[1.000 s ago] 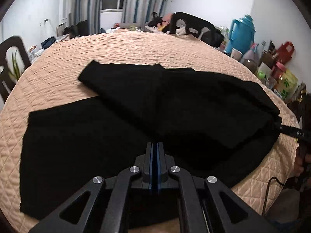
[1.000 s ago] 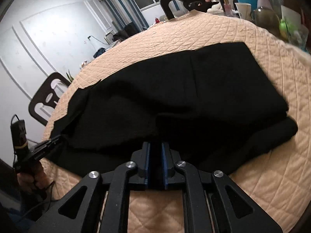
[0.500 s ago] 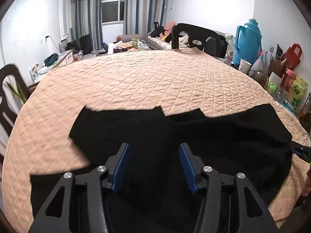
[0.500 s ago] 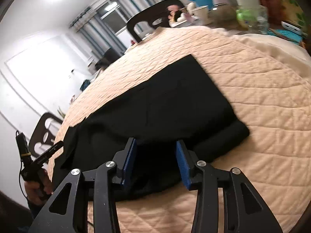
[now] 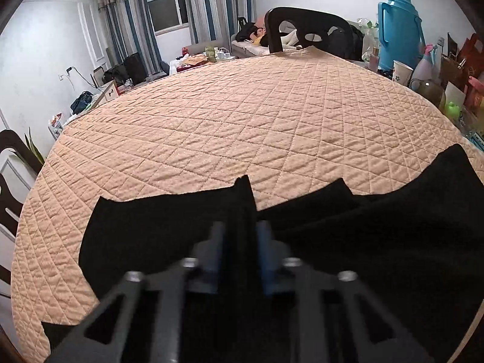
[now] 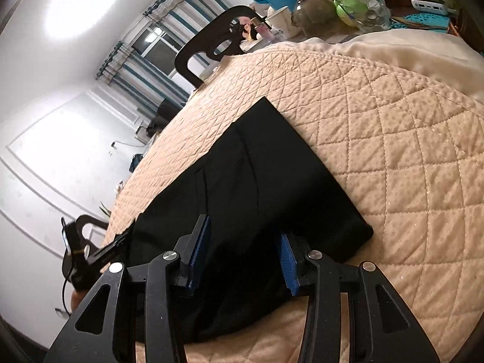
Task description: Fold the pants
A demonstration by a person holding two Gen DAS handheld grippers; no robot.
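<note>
The black pants (image 5: 378, 242) lie folded on the near part of the quilted peach table cover (image 5: 242, 115). My left gripper (image 5: 241, 230) is at their far edge. Its jaws are closing, and a pinched ridge of black cloth stands up between the blue pads. In the right wrist view the pants (image 6: 272, 166) run away as a long folded band. My right gripper (image 6: 242, 233) hovers open over their near end, pads apart and not pressing the cloth. The left gripper (image 6: 115, 245) shows at the band's left end.
A dark chair (image 5: 305, 30) stands at the table's far side, and another chair (image 5: 9, 181) at the left. A blue thermos (image 5: 399, 30), a paper cup (image 5: 402, 72), jars and bags crowd the right edge. A glass bowl (image 6: 357, 6) sits there too.
The left gripper opened, moved forward to the pants' far edge and came together on a fold. The right gripper opened, rolled, and shifted toward the pants' right end.
</note>
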